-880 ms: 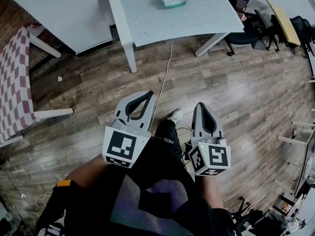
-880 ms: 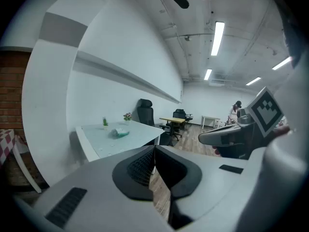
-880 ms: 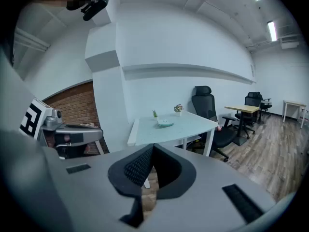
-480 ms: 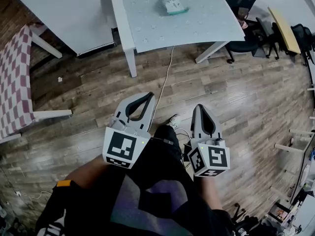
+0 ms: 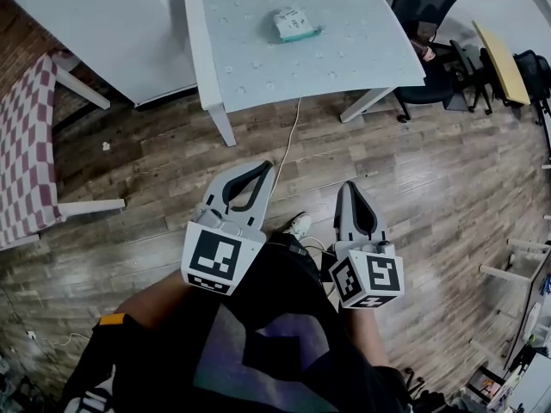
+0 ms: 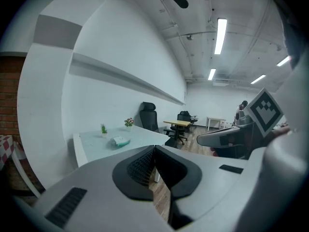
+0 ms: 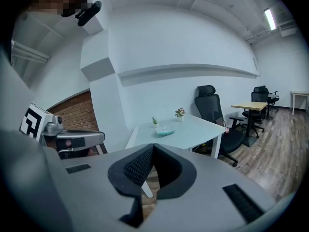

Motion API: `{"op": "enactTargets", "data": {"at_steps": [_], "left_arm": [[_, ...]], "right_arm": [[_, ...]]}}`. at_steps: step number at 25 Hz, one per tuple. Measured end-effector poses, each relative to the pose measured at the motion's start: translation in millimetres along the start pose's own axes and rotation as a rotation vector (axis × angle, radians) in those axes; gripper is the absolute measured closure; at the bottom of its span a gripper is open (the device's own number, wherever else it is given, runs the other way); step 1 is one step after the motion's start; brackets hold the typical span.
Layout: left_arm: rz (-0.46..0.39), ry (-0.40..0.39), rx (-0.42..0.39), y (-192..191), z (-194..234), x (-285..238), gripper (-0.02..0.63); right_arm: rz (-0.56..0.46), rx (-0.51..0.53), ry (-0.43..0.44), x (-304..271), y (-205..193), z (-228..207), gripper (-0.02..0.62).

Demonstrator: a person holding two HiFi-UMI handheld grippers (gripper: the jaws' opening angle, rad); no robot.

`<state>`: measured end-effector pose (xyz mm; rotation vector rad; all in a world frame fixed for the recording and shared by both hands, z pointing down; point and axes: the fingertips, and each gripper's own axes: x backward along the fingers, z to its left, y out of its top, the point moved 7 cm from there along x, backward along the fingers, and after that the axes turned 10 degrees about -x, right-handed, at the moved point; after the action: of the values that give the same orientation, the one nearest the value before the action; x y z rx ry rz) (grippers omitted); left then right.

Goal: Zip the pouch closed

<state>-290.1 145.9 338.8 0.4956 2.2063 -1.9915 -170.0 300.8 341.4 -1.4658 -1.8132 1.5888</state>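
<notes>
The right hand-held gripper (image 7: 153, 149) has its jaws together on nothing, and beyond them a white counter (image 7: 193, 127) bears a pale pouch (image 7: 164, 131) and two small potted plants (image 7: 179, 113), a black office chair (image 7: 208, 103) beside it.

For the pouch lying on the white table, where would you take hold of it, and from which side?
The pouch lies flat on the table, with its teal edge toward the person. A low pinch on that near edge, coming in from the person's side, seems best, since a flat thing offers little else to grip. The zipper is too small to make out from here.
</notes>
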Motion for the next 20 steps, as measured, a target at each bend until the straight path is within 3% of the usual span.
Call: {"op": "enactTargets", "data": {"at_steps": [8,20], "left_arm": [[-0.008,0.075,-0.010,44,-15,-53,0.595],[0.059,0.100,-0.026,76,-82,-134,0.595]], "right_arm": [[-0.013,0.030,0.093,-27,51,-49,0.580],[0.037,0.047,0.181,-35,75,-149,0.580]]}}
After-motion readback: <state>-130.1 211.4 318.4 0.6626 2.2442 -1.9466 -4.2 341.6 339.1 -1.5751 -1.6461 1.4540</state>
